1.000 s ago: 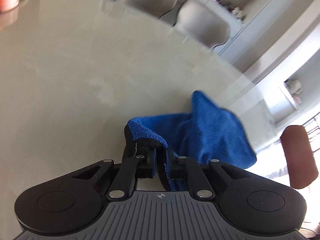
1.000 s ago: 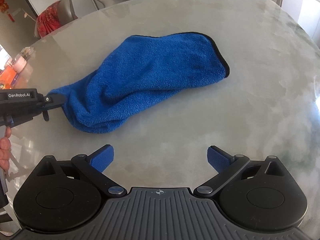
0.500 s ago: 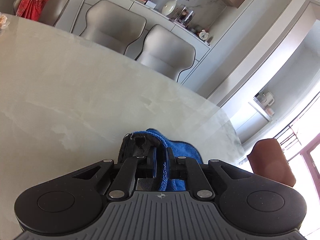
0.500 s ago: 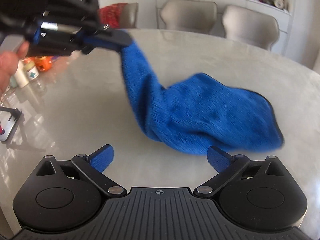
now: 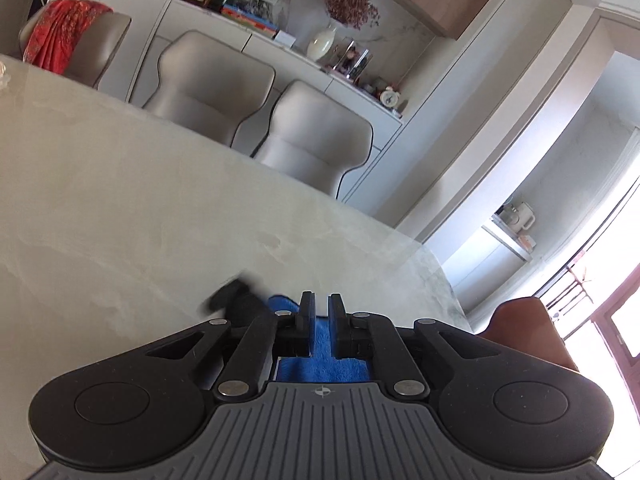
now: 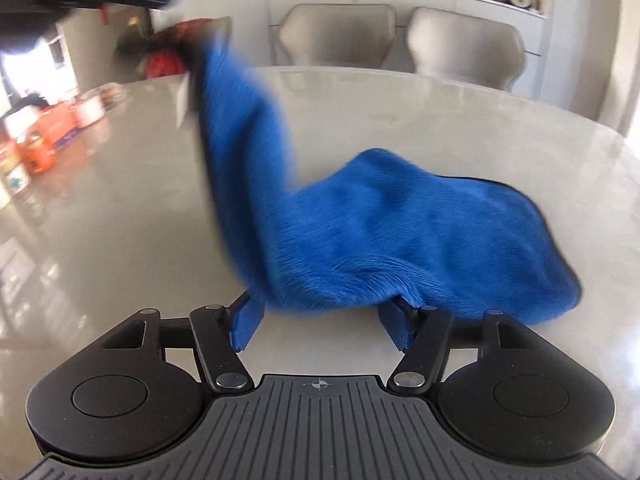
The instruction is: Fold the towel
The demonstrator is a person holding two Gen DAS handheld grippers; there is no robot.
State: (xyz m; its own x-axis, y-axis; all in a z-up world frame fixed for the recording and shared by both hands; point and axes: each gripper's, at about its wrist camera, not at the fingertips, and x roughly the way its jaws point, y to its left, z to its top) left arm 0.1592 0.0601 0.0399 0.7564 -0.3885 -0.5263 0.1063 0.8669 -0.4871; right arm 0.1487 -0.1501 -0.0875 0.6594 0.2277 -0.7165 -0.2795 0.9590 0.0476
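Left gripper [image 5: 319, 322] pinches towel [image 6: 400, 232] corner aloft; right gripper [image 6: 320, 320] wide open, empty, under hanging edge. Next: right grips free corner.

— What do my tools look like?
— My left hand-held gripper [image 5: 319, 307] is black with a ribbed grey base, silver screws and round side discs; my right hand-held gripper [image 6: 320, 312] adds blue finger pads [image 6: 248, 316].
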